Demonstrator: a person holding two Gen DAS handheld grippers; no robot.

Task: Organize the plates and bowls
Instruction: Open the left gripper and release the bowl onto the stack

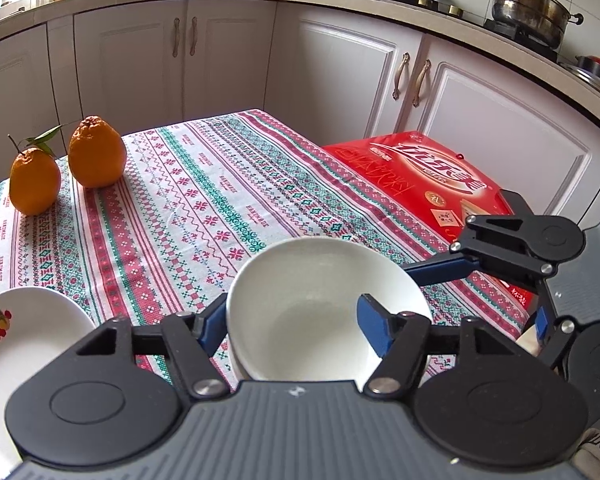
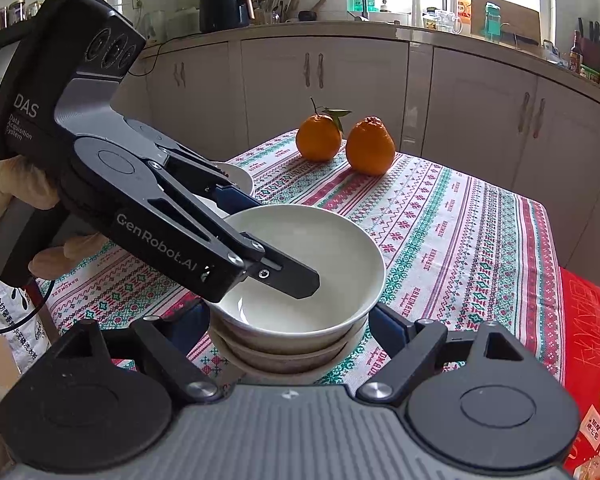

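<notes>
Kitchen table (image 1: 172, 208), patterned cloth. Bowl stack (image 2: 296, 340) sat near edge. Left gripper (image 1: 296, 328) clamped top bowl (image 1: 312, 300) rim, one finger inside. Right gripper (image 2: 288, 328) apart, straddling stack from opposite side.

Cloth (image 1: 204, 216) mid open; oranges (image 1: 96, 152) far edge, bowl stack (image 2: 296, 332) near.

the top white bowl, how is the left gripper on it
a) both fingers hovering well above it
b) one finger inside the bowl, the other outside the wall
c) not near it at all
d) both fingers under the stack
b: in the right wrist view the left gripper has one finger dipped inside the top white bowl, the other finger outside its wall.
</notes>
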